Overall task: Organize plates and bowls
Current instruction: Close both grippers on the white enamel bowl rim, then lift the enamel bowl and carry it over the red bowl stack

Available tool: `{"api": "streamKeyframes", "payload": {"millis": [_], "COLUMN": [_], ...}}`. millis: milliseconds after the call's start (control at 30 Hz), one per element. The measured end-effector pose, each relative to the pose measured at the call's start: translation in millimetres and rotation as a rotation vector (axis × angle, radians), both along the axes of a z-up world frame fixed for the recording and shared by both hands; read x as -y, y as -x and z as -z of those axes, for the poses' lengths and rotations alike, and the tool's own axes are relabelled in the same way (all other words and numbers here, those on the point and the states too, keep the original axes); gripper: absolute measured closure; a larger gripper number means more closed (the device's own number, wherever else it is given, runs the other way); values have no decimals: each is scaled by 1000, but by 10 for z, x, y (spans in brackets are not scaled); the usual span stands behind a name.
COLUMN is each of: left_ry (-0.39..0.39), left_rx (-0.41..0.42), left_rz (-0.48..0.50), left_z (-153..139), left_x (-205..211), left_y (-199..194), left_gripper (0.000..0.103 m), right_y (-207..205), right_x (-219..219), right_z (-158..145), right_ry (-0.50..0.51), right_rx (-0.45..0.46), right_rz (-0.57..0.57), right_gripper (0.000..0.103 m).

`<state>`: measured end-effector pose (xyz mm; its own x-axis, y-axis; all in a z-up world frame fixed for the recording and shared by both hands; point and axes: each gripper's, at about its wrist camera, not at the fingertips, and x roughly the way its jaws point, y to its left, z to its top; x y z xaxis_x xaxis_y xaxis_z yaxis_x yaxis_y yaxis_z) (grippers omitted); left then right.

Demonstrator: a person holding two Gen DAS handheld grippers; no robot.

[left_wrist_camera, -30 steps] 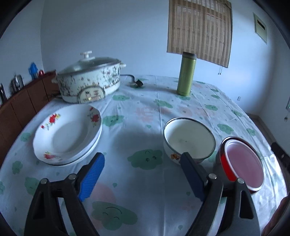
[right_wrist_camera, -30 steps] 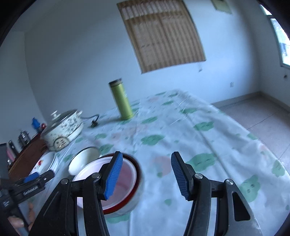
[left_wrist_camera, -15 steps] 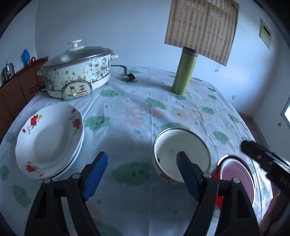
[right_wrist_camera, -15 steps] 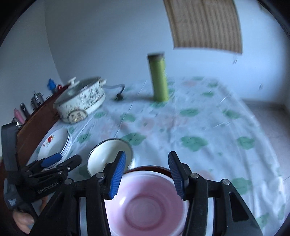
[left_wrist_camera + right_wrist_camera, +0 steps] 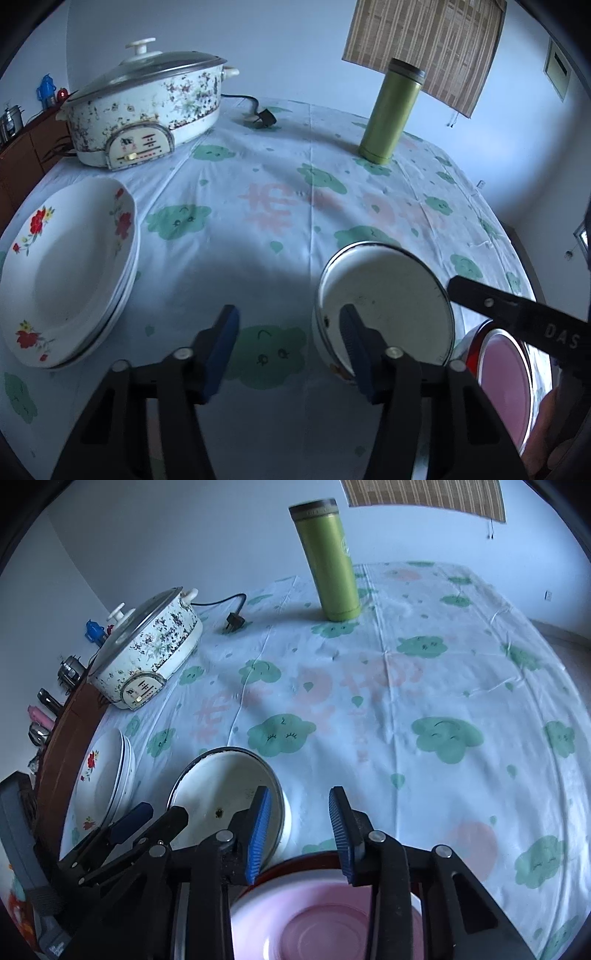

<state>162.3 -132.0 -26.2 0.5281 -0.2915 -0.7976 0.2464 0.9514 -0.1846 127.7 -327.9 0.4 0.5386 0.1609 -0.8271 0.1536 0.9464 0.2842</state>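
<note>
Our left tongs (image 5: 288, 350) straddle the white bowl's (image 5: 384, 306) near rim, closing but ungripped; our right tongs (image 5: 301, 834), likewise unclamped, hover above the pink bowl (image 5: 325, 923).

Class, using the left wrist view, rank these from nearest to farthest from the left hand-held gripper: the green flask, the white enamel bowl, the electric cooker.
1. White enamel bowl: right at the left hand-held gripper, its rim by the right finger.
2. Electric cooker: far left.
3. Green flask: far right, about as distant as the cooker; too close to call.
</note>
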Motion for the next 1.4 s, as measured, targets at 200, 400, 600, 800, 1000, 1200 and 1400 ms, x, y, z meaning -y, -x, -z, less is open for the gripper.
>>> {"api": "streamKeyframes", "payload": {"millis": [200,400,600,800,1000,1200,1400], "left_ry": [13,24,17,51,53,53,63], "left_rx": [-21,-25,-27,-11,56,92,136], "left_rz": [34,49,86,63,52,82,138], "left_z": [31,47,72,-61,-309,-478,-678], "left_x": [55,61,128,2,-68,-37,48], "left_y": [-3,-13,3,-23,58,185,404], "left_gripper": [72,76,90,90,90,90,90], "right_y": [-85,-187,-204,-163,-45,132,435], "right_x": [-63,-203,-315,-365,-452,-416,-271], "right_z": [51,76,113,24,-213,-372,-524], "right_ry": [21,68,97,68,55,34,-11], "right_rx": [-37,-80,-85,-53,8,39,57], "right_rz": [-4,-42,-61,-58,-62,-48,-23], "right_gripper": [75,80,95,96,96,96,96]}}
